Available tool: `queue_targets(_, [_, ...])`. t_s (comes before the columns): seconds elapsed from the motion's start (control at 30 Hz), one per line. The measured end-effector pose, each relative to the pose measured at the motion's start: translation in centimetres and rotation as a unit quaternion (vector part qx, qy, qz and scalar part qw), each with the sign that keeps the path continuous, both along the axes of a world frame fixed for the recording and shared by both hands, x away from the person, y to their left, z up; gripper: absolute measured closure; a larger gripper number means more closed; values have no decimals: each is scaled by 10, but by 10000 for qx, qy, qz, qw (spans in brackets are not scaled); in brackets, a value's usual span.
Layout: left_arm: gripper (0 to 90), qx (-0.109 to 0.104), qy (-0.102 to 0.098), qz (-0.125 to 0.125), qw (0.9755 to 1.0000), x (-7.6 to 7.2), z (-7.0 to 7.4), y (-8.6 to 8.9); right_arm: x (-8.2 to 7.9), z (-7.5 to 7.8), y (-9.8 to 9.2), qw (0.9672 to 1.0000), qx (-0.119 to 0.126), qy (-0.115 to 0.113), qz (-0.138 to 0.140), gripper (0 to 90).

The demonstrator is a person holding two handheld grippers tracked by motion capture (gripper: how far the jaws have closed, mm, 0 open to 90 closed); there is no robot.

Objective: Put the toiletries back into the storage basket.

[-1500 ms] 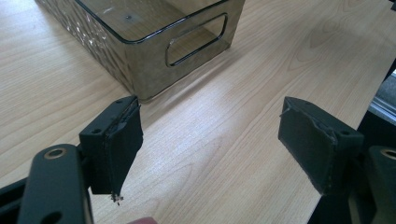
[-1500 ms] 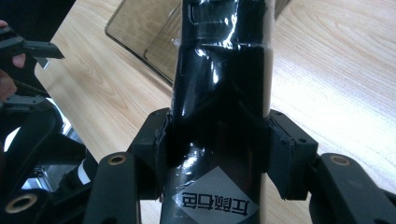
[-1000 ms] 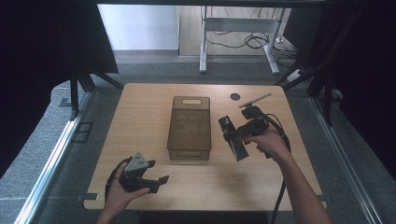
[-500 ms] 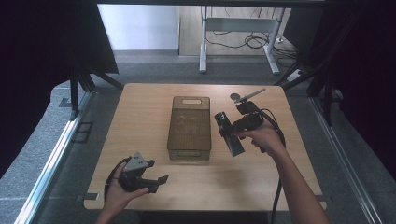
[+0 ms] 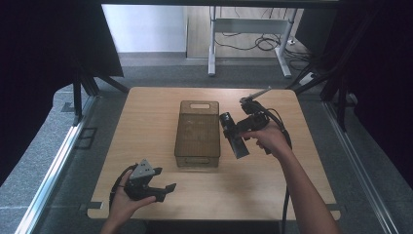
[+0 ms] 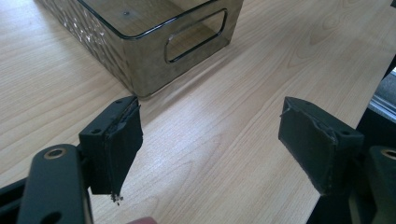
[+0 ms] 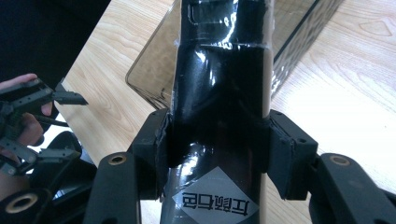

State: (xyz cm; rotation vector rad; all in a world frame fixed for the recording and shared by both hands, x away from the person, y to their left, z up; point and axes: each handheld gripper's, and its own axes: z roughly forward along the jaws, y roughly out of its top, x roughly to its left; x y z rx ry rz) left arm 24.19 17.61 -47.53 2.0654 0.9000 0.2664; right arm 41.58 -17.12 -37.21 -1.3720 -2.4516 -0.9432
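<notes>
We see a light wooden counter (image 5: 146,112) with a see-through smoky brown plastic bin with cut-out handles (image 5: 197,134) standing in the middle of it. Our right gripper (image 5: 234,138) is held up beside the right side of the bin, and its jaws are clenched around a shiny black plastic-wrapped pack with a white label (image 5: 234,136). In the right gripper view the black pack (image 7: 219,93) sits snug between the two jaws, one black pad pressing on each side, and the white label with dark letters is at the bottom near us. The pack sticks out from the jaws toward the bin, with its far end close to the bin's right wall. We cannot tell if it touches the bin. Our left gripper (image 5: 163,191) rests low near the front left part of the counter, well apart from the pack. In the left gripper view its jaws are spread wide with nothing between them, just bare wood, and the near end of the bin (image 6: 154,42) with its handle hole is just ahead. The bin looks empty inside.
</notes>
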Motion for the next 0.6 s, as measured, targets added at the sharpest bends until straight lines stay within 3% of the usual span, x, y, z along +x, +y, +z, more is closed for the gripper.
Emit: queue_targets(0.6, [218,-15,-2,-8,10000,0,0,0,10,2,25,9999,-48,67,123,463])
